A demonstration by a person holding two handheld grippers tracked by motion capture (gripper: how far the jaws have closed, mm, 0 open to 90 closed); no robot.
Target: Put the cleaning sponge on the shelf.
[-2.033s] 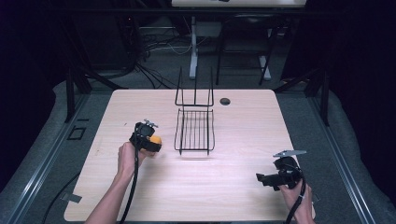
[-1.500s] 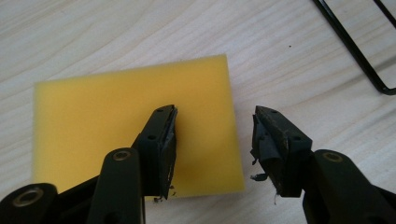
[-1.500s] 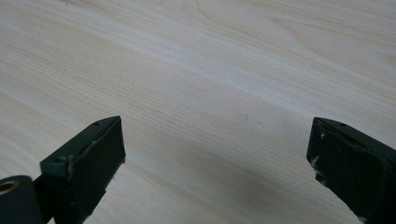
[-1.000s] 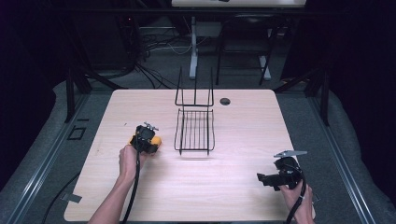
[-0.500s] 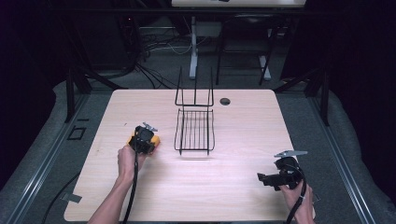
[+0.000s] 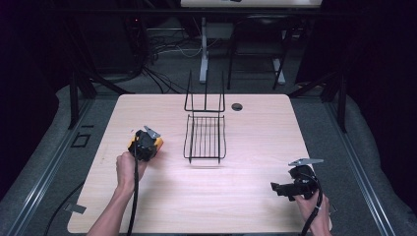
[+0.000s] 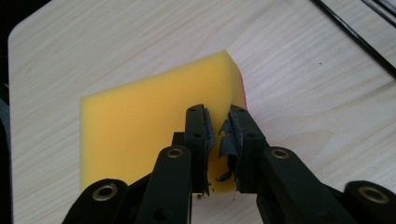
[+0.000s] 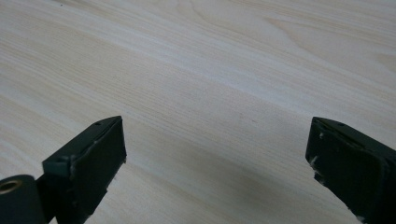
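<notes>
A yellow sponge (image 7: 135,121) with a thin red underside sits pinched at its edge between the jaws of my left gripper (image 7: 217,116), just above the wooden table. From above, that left gripper (image 6: 146,143) is left of the black wire rack (image 6: 205,132), with the sponge (image 6: 158,142) showing yellow at its sides. My right gripper (image 6: 276,187) rests low near the table's front right and points left. Its jaws (image 8: 215,140) stand wide apart over bare wood, with nothing between them.
The wire rack stands mid-table with its tall back toward the far edge. A dark round grommet (image 6: 237,106) lies behind it to the right. The table's rim (image 6: 196,230) runs near both forearms, and cables trail from each gripper.
The left gripper has shifted slightly with the sponge in its jaws, lifting a little. The right gripper has stayed where it was.
</notes>
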